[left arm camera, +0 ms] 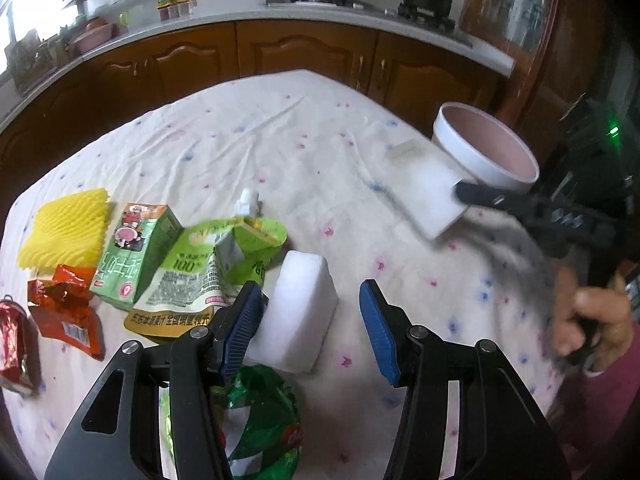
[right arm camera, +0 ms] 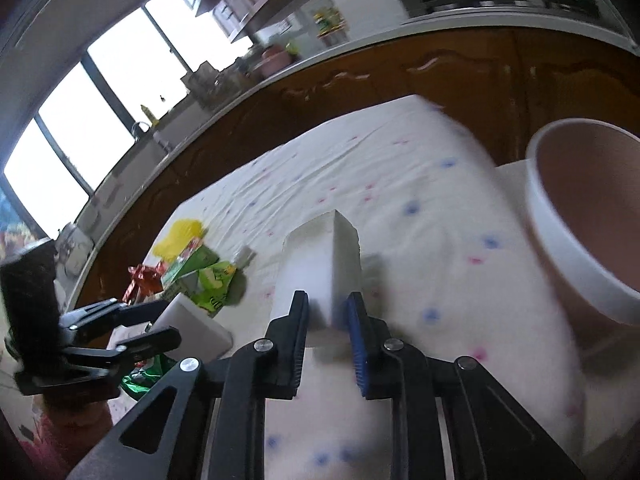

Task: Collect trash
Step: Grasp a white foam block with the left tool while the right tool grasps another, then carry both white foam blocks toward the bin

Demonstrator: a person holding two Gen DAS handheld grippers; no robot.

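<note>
My right gripper (right arm camera: 328, 312) is shut on a white foam block (right arm camera: 320, 264) and holds it above the table, close to a white bin with a pink inside (right arm camera: 580, 216). In the left wrist view the same held block (left arm camera: 428, 196) hangs beside the bin (left arm camera: 486, 148). My left gripper (left arm camera: 308, 320) is open around a second white foam block (left arm camera: 298, 308) lying on the tablecloth. Trash lies to its left: a green drink carton (left arm camera: 134, 254), a green spouted pouch (left arm camera: 208, 268), a yellow foam net (left arm camera: 66, 232), red wrappers (left arm camera: 64, 308) and a green bag (left arm camera: 260, 420).
The table wears a white cloth with small pink and blue flowers (left arm camera: 260, 140). Brown kitchen cabinets (left arm camera: 300, 52) and a counter with a wok and a pot stand behind it. A red can (left arm camera: 14, 344) lies at the far left edge.
</note>
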